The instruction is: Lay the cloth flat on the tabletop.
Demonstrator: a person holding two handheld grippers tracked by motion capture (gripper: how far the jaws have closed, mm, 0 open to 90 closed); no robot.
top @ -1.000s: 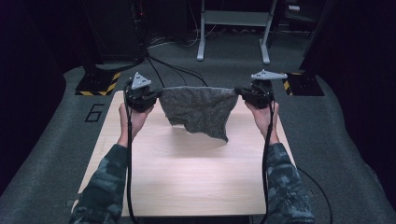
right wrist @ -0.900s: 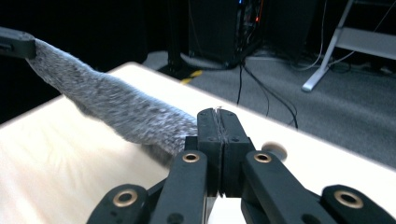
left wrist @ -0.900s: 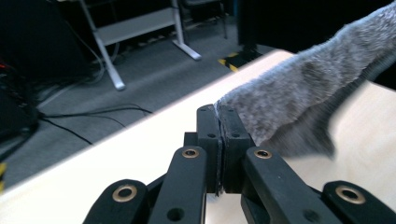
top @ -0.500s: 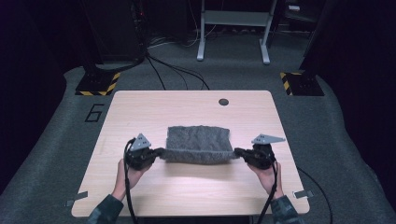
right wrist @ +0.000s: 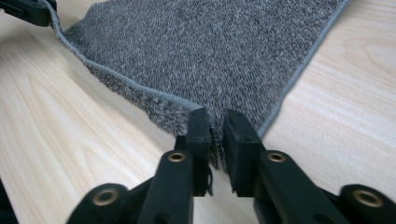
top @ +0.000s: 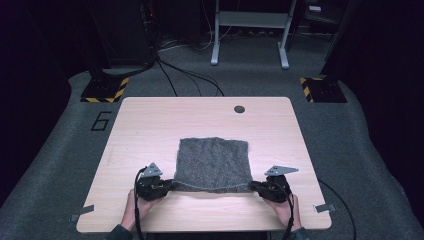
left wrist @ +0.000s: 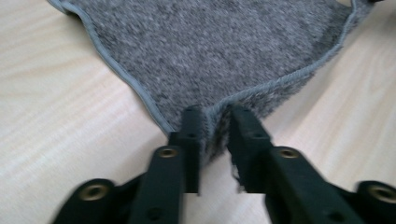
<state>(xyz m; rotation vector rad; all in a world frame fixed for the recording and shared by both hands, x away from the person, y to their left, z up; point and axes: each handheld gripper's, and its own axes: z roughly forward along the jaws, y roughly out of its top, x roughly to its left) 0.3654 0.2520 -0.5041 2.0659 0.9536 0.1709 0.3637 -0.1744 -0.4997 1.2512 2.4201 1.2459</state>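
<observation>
Grey towel (top: 213,163) is lying flat mid-bench (top: 150,120), stretching toward 12 o'clock from both claws. Left claw (top: 167,185) and right claw (top: 254,186) are just opening, each near corner lying loosely between the jaws (near hem sagging between them), both hands equally close.

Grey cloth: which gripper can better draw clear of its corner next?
Left gripper: both grippers' jaws have just been opening, and its gap around the cloth looks wider than at the right gripper.
</observation>
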